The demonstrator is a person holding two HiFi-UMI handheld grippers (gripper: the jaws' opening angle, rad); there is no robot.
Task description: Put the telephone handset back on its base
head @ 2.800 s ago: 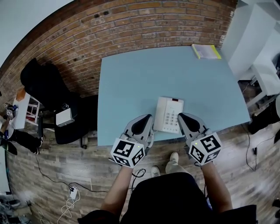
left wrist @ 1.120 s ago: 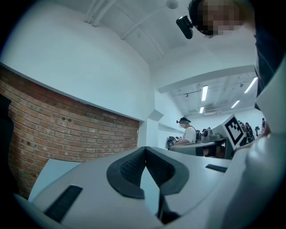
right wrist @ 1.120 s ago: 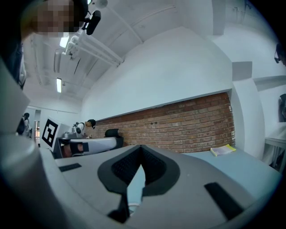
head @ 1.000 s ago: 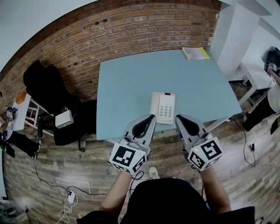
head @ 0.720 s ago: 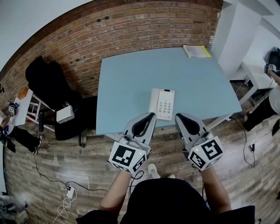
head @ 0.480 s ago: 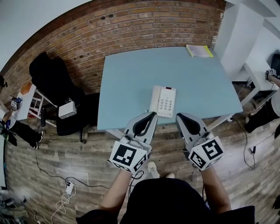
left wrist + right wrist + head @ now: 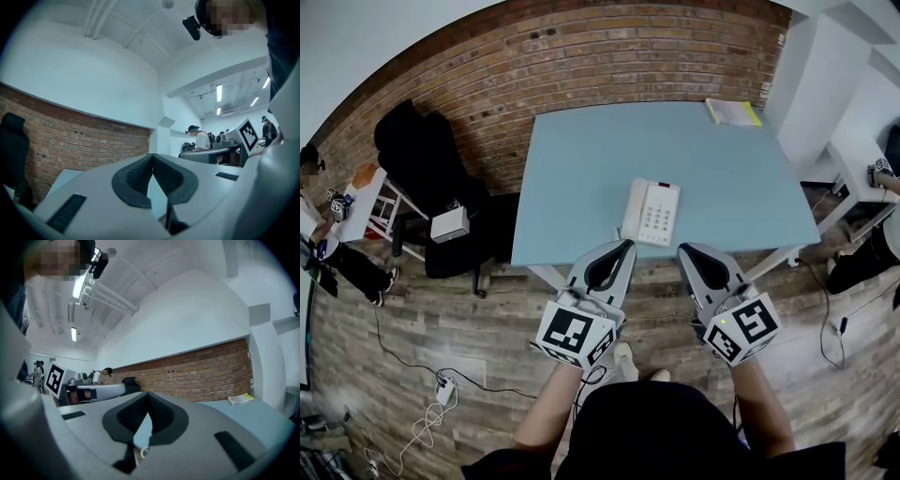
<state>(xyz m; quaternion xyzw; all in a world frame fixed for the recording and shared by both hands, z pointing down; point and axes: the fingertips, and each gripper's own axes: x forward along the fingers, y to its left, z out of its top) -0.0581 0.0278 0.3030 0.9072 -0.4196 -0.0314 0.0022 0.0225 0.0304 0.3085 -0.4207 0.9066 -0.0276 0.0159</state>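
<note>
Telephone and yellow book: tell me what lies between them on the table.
Nothing: the head view shows only bare blue table between the telephone and the yellow book.

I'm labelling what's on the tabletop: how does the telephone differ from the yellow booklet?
The telephone is white with a grid of keys on top; the booklet is yellow and plain. The telephone sits by the near edge of the table, around its middle, while the booklet lies at the far right corner. Both rest flat on the blue table, well apart.

white telephone [image 7: 652, 213], pale blue table [image 7: 600, 159], red-brick wall [image 7: 581, 56]
</note>
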